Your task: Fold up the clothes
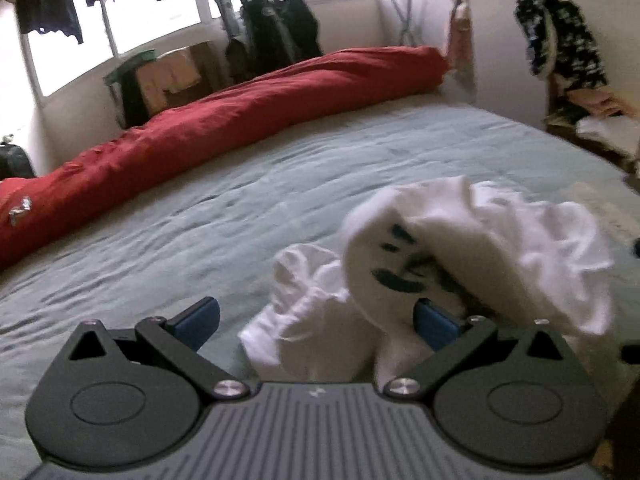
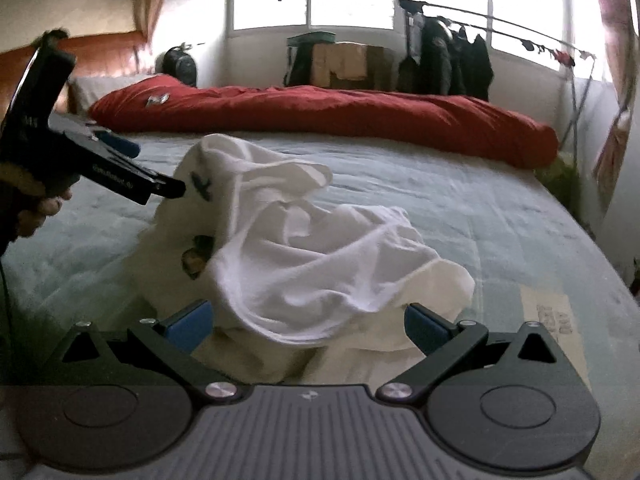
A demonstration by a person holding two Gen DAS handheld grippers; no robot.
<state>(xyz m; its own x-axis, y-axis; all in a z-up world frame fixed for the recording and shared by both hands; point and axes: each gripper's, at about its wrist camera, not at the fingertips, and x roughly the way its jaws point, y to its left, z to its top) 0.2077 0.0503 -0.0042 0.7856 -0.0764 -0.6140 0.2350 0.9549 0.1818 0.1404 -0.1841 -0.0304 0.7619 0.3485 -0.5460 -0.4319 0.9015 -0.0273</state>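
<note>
- A white garment of soft, thin cloth lay crumpled in a loose heap on the near half of the bed, with dark printed marks on its raised left part.
- The bed's pale grey-green cover was quilted and faintly rippled; a long red duvet, puffy and creased, lay rolled along the far edge.
- The left gripper had matte black links, silver pivot pins and blue pads; its jaws stood wide, the right pad pushed against or under a fold of the garment and the left one clear over the cover. Whether cloth lay properly between them could not be told.
- In the right wrist view the left gripper slanted down from the left, its tip touching the garment's raised printed fold, with a hand gripping its handle.
- The right gripper was level and low, jaws spread wide, the hem of the heap drooping between the blue pads without being pinched.
- Dark clothes hung on a rail by the bright window.
</note>
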